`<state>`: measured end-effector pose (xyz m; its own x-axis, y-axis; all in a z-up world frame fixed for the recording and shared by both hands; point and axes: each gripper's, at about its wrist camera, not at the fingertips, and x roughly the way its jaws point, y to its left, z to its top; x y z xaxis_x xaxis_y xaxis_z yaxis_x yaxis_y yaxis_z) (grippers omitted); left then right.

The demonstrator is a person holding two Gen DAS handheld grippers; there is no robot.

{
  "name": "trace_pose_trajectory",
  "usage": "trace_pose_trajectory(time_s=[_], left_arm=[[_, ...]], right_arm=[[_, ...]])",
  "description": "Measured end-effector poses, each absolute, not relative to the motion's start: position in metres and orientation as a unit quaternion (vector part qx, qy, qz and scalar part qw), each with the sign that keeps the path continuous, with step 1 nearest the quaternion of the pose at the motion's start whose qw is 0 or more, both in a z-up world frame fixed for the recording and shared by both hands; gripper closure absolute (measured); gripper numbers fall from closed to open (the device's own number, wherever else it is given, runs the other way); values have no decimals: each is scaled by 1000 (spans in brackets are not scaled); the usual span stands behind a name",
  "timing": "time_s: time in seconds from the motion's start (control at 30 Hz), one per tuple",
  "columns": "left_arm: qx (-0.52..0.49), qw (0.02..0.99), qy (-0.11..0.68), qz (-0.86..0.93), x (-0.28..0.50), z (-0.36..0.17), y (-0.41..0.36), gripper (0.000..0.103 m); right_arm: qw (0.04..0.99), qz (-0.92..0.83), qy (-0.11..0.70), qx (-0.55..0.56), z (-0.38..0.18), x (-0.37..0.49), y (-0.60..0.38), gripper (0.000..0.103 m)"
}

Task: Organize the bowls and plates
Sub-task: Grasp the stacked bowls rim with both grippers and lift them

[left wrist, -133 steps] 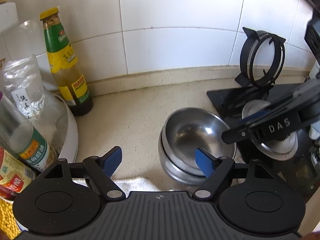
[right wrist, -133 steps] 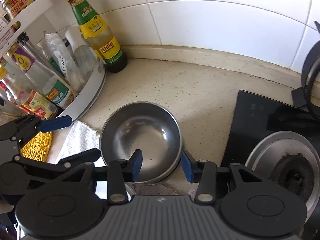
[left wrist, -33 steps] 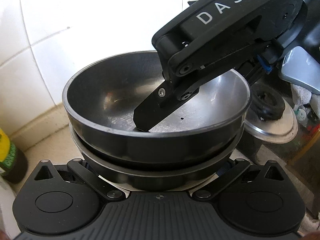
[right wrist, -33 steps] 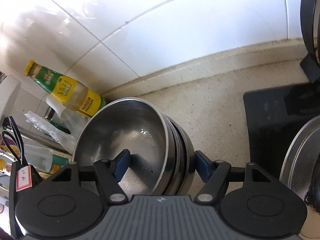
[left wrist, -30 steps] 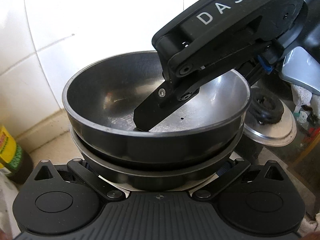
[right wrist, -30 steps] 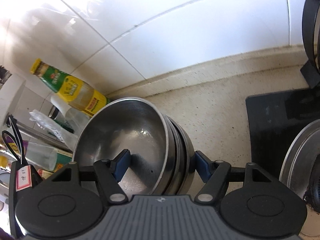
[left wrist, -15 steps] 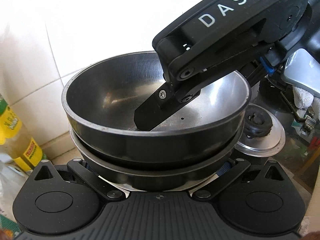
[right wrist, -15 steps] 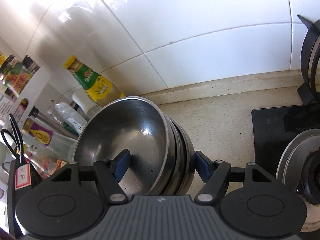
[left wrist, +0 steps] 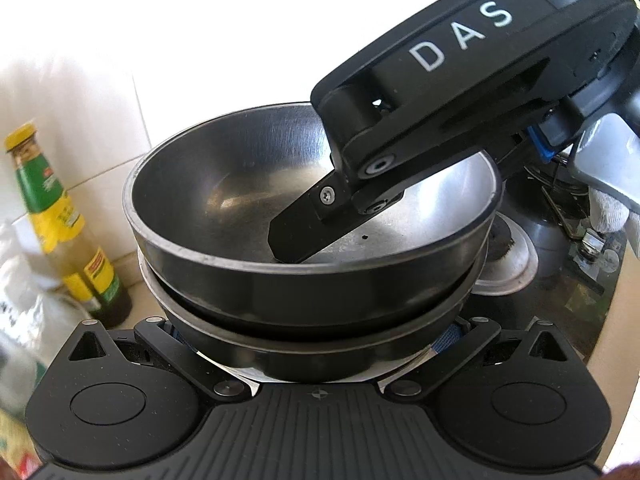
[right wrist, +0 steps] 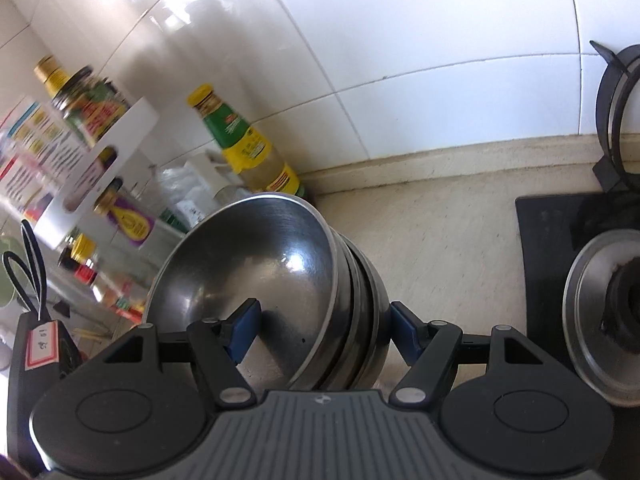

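Observation:
A stack of nested steel bowls is held in the air above the counter by both grippers. My left gripper is shut on the lowest part of the stack, its fingers mostly hidden under the bowls. My right gripper is shut across the stack's rim: one blue pad is inside the top bowl, the other pad is on the outer wall. In the left wrist view the right gripper's black finger reaches into the top bowl.
A green-labelled sauce bottle stands by the tiled wall. A white rack with several bottles and jars stands at the left. The black stove with a steel burner and a pot ring is at the right. Beige counter lies below.
Both grippers closed on the bowl stack and lifted it off the counter. In the last second the stack rose further and shifted; the sauce bottle and rack came more into view.

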<state>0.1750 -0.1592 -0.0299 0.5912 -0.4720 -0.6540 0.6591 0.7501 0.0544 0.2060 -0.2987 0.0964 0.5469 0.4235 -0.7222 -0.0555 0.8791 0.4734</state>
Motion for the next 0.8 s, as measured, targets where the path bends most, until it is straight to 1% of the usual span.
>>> trace_pose_trajectory(time_s=[0.37, 0.67, 0.8], left_arm=[[137, 887, 346, -273, 104, -46, -156, 0], [127, 893, 352, -250, 46, -52, -156, 0], [125, 896, 352, -241, 35, -51, -155, 0]], right_arm=[[839, 188, 472, 193, 84, 148, -292, 25], [837, 205, 478, 171, 87, 99, -285, 25], [834, 211, 480, 168, 85, 88, -280, 24]])
